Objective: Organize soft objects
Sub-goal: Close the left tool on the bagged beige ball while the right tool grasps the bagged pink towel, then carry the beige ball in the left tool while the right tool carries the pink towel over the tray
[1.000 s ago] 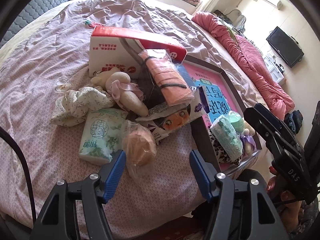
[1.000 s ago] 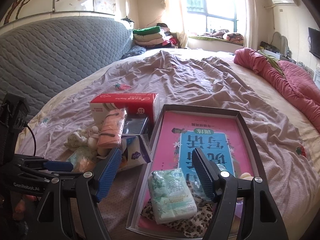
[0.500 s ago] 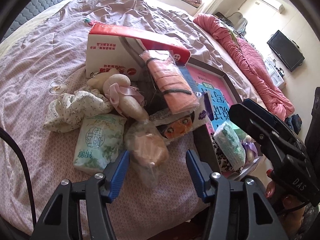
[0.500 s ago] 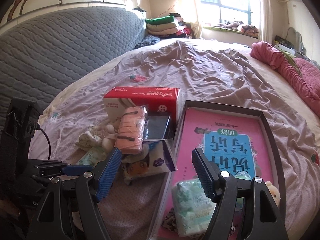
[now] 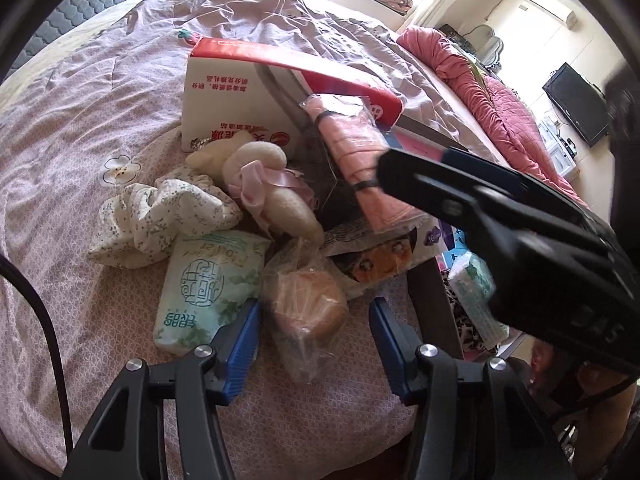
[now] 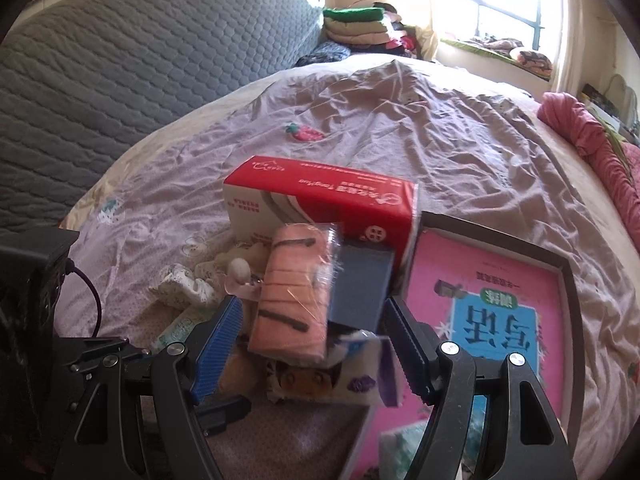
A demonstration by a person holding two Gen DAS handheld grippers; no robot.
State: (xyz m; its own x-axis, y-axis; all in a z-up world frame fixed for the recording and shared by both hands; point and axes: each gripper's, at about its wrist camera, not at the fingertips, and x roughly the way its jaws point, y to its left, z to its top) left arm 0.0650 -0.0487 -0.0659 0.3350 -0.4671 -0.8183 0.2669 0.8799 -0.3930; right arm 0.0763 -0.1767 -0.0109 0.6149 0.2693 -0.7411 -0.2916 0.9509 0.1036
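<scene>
Sorting soft goods on a bed: from left to right lie a floral cloth (image 5: 160,216), a tissue pack (image 5: 208,284), a bagged sponge (image 5: 306,306), a plush toy (image 5: 264,184) and a wrapped pink towel (image 5: 352,148), all outside the tray (image 6: 560,264), which so far appears to hold only another tissue pack (image 5: 474,286) and a few small items, so most of the work remains. The left claw (image 5: 312,340) is closing with the bagged sponge between its jaws, pads not yet pressing; the right claw (image 6: 310,344) stands apart and empty, framing the pink towel.

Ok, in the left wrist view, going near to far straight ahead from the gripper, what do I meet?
left gripper, jaws closing around it → bagged round bun → plush toy with pink ribbon → red and white carton → rumpled bedspread
</scene>
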